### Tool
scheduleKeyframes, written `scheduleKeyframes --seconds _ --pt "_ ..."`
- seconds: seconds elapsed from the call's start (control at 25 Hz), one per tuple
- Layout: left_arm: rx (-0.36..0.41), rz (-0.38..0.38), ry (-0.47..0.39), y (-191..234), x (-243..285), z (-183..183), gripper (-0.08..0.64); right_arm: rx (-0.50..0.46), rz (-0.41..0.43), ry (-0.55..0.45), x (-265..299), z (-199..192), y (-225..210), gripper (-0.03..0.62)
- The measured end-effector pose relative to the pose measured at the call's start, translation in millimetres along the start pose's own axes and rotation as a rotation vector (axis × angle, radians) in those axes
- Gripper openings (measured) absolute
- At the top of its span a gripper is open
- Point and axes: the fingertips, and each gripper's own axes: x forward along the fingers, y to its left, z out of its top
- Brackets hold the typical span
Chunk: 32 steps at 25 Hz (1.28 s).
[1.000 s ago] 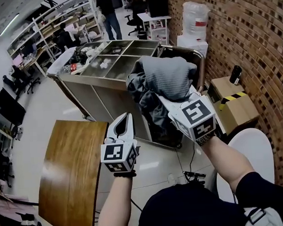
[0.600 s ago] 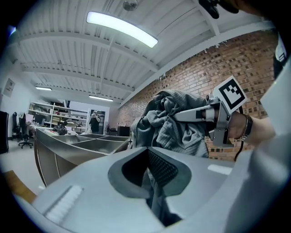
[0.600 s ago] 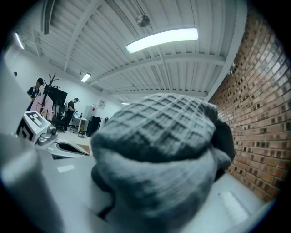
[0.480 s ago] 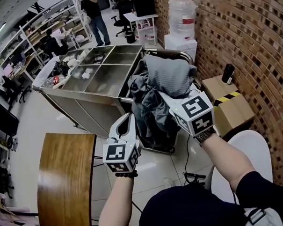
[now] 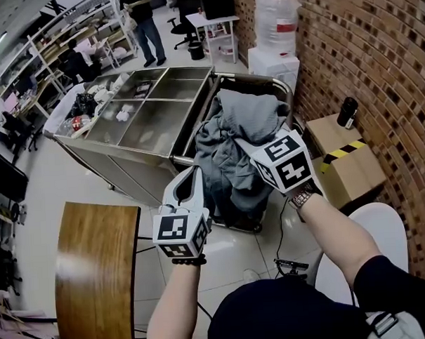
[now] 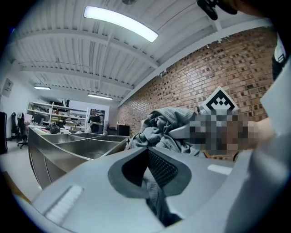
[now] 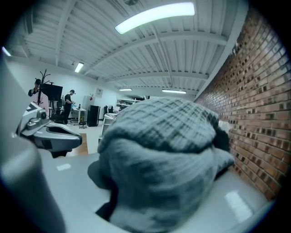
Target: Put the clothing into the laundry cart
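Observation:
The laundry cart (image 5: 259, 79) stands against the brick wall, heaped with dark grey clothing (image 5: 223, 161). On top lies a grey knit garment (image 5: 251, 116). My right gripper (image 5: 244, 144) reaches over the heap, shut on a fold of that knit garment (image 7: 163, 150), which bulges between its jaws. Those jaws are opening. My left gripper (image 5: 192, 174) hovers left of the cart at its front, shut with nothing in it. From the left gripper view the clothing heap (image 6: 166, 129) lies straight ahead.
A steel trolley with several open compartments (image 5: 143, 112) adjoins the cart's left side. A wooden table (image 5: 97, 276) is at the near left. A cardboard box (image 5: 346, 159) with a black bottle (image 5: 348, 111), a white round seat (image 5: 370, 236) and water jugs (image 5: 275, 22) line the wall.
My right gripper has moved a little up and forward over the heap with the knit garment. The left gripper has hardly shifted. The cart now sits nearer the middle of the head view.

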Motion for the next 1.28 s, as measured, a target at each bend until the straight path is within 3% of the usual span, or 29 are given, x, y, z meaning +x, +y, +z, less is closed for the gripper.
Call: scheduleKeyframes --seconds 0.16,0.2,0.44,0.76,1.04,1.28 --pt "0.005 -0.016 0.009 1 12 -11 0.003 0.114 0.045 0.123 22 -37 -7 0.364" --pt "0.005 -0.02 0.012 1 15 -14 0.003 0.139 0.064 0.148 25 -45 -7 0.376" --pt "-0.001 -0.039 0.026 -5 26 -20 0.003 0.202 0.218 0.303 27 -75 -6 0.382" --pt "0.002 -0.092 0.016 -30 39 -12 0.003 0.184 0.308 0.423 -4 -86 -21 0.39" --pt "0.021 -0.141 -0.011 -58 39 6 0.003 0.166 0.331 0.499 -24 -85 -40 0.391" --pt "0.044 -0.148 -0.03 -69 30 22 0.003 0.037 0.221 0.43 -47 -57 -50 0.413"
